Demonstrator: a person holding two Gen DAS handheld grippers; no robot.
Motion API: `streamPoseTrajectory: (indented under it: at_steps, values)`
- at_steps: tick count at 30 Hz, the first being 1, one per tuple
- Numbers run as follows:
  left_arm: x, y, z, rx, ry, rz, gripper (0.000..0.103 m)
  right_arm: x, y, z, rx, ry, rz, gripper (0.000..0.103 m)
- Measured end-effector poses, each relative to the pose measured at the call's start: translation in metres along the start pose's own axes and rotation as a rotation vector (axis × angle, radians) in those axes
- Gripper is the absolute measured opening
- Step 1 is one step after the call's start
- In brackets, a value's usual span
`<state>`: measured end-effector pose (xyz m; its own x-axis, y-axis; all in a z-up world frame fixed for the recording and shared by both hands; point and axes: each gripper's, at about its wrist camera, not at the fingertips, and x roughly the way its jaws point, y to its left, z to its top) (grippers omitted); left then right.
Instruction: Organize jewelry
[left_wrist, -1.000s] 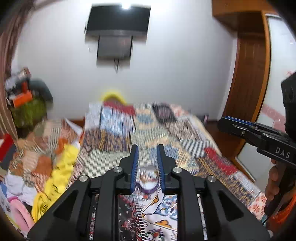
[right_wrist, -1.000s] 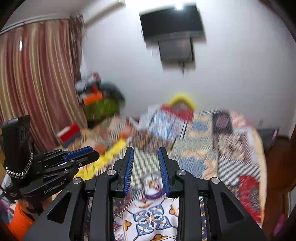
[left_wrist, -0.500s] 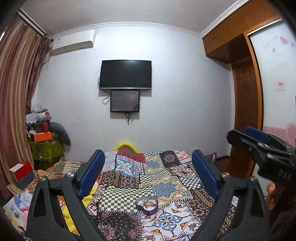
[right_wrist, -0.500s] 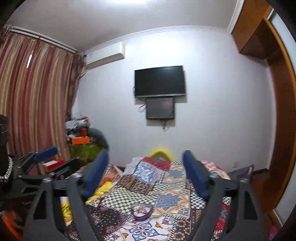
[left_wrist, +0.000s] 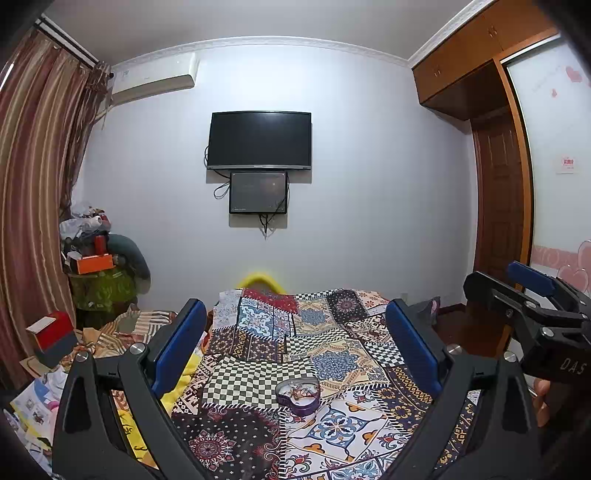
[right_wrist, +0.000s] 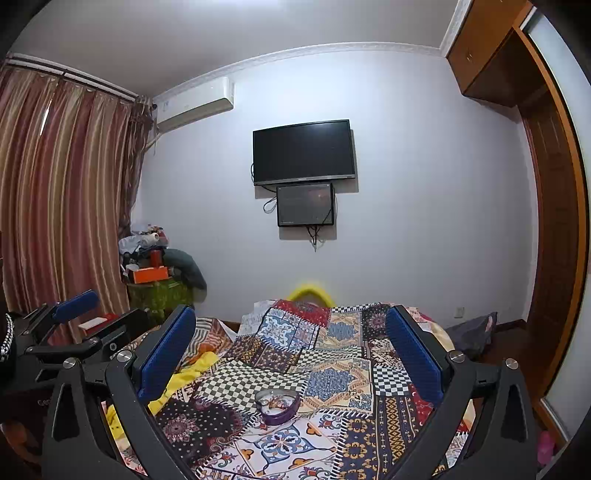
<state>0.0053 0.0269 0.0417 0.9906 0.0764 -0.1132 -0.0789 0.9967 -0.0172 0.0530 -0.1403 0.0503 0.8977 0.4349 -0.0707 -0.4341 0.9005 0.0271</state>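
Observation:
A purple heart-shaped jewelry box (left_wrist: 298, 397) stands open on the patchwork bedspread (left_wrist: 332, 332), with small jewelry pieces inside. It also shows in the right wrist view (right_wrist: 277, 405). My left gripper (left_wrist: 295, 343) is open wide and empty, held back from and above the box. My right gripper (right_wrist: 290, 347) is also open wide and empty, at about the same distance from the box. The right gripper shows at the right edge of the left wrist view (left_wrist: 532, 306); the left gripper shows at the left edge of the right wrist view (right_wrist: 74, 325).
The bed fills the middle of the room. A yellow cloth (right_wrist: 192, 373) and clutter lie along its left side. A table piled with things (left_wrist: 99, 273) stands by the curtain. A TV (left_wrist: 259, 140) hangs on the far wall. A wooden wardrobe (left_wrist: 495, 206) is at right.
Both grippers went from nearly shut to wide open and pulled up and back from the box. The box now looks smaller and farther off.

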Motion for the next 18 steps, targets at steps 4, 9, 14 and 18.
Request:
streamPoseTrajectory:
  at_steps: [4, 9, 14, 18]
  values:
    - [-0.0007, 0.0003, -0.0010, -0.004, -0.002, -0.006, 0.098, -0.0065, -0.0021, -0.0041, 0.000, 0.003, -0.001, 0.102]
    - [-0.0001, 0.0003, -0.0026, -0.012, 0.000, -0.007, 0.098, -0.0077, -0.0018, -0.0056, -0.003, 0.010, -0.004, 0.102]
    - [0.0018, 0.0028, -0.0042, -0.022, 0.006, -0.011, 0.098, -0.0100, -0.0006, -0.0053, -0.007, 0.017, -0.007, 0.102]
    - [0.0021, 0.0026, -0.0039, -0.023, 0.007, -0.012, 0.098, -0.0116, -0.0014, -0.0036, -0.006, 0.018, -0.008, 0.102]
